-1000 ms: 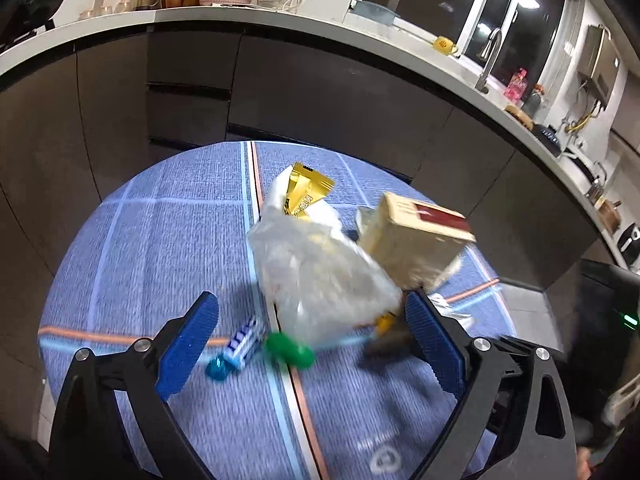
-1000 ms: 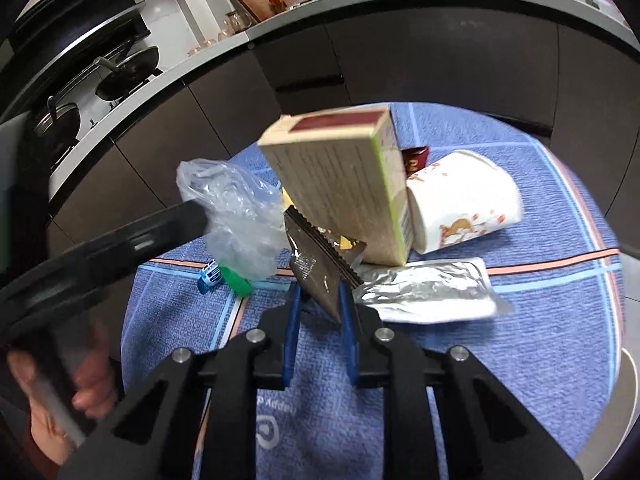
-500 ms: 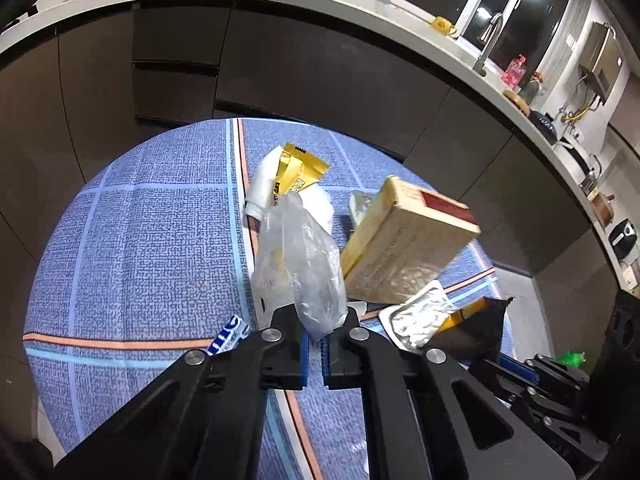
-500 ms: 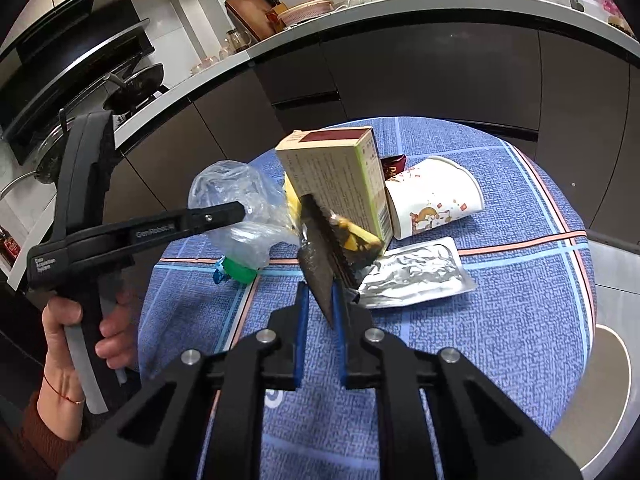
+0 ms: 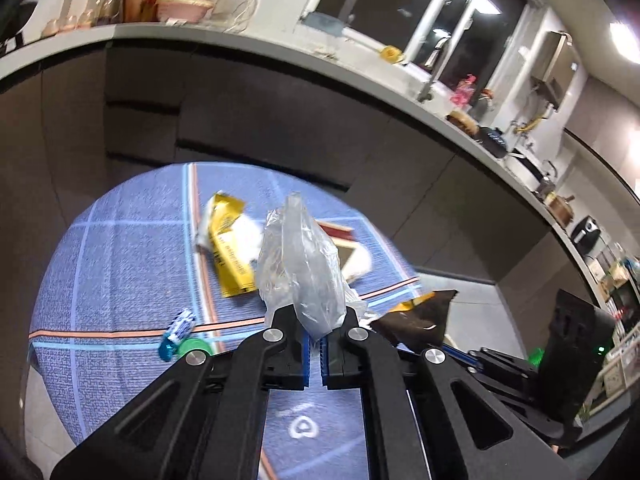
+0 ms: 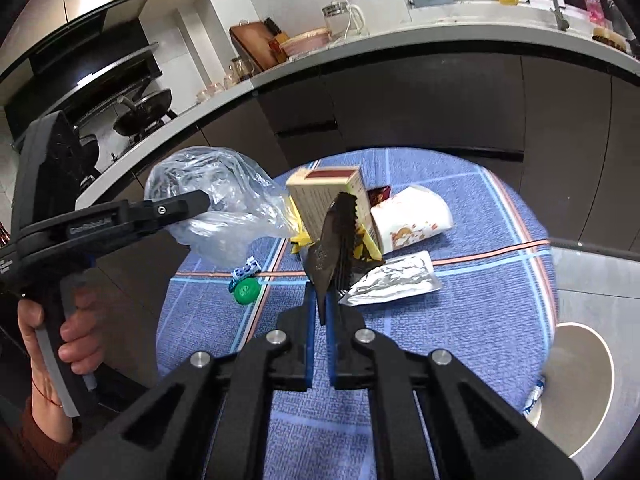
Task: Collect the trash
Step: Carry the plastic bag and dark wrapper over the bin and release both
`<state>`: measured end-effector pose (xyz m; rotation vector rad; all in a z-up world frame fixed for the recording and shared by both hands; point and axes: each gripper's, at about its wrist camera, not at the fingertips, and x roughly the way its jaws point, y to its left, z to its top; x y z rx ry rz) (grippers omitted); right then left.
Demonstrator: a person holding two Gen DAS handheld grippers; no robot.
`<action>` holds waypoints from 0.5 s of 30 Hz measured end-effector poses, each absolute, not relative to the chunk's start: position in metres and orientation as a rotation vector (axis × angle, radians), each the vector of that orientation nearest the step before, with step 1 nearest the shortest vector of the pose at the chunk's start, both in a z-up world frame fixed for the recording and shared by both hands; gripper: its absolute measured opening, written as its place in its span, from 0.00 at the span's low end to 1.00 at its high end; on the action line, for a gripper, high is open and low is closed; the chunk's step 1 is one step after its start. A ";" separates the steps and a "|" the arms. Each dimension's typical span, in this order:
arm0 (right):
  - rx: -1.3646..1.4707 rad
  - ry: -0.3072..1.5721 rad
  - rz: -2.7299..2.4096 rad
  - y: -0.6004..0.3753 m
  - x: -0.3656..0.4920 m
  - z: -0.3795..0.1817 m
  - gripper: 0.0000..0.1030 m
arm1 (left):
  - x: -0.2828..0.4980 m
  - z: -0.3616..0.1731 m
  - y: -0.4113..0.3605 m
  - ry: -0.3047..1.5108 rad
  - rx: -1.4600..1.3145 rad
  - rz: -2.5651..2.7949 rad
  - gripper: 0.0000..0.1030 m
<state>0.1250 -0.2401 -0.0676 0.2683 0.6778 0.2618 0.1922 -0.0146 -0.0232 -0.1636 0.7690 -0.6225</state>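
Crinkly clear plastic bag is hanging clamped in my left tool; my right tool is pinching a dark wrapper above the table. I am keeping both grips firm, lifting clear.

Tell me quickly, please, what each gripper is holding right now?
Left gripper: closed on the clear plastic bag.
Right gripper: closed on the dark wrapper.

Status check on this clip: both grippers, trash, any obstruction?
Left gripper shut on clear plastic bag. Right gripper shut on dark wrapper. Both off the table; nothing blocking.
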 end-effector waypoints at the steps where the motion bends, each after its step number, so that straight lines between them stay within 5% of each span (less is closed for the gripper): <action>1: 0.266 0.663 0.254 -0.244 0.119 -0.063 0.06 | 0.187 -0.017 -0.017 0.758 -0.163 -0.638 0.03; 15: 0.270 0.572 0.100 -0.309 0.059 -0.038 0.06 | 0.137 0.030 -0.092 0.681 -0.098 -0.855 0.03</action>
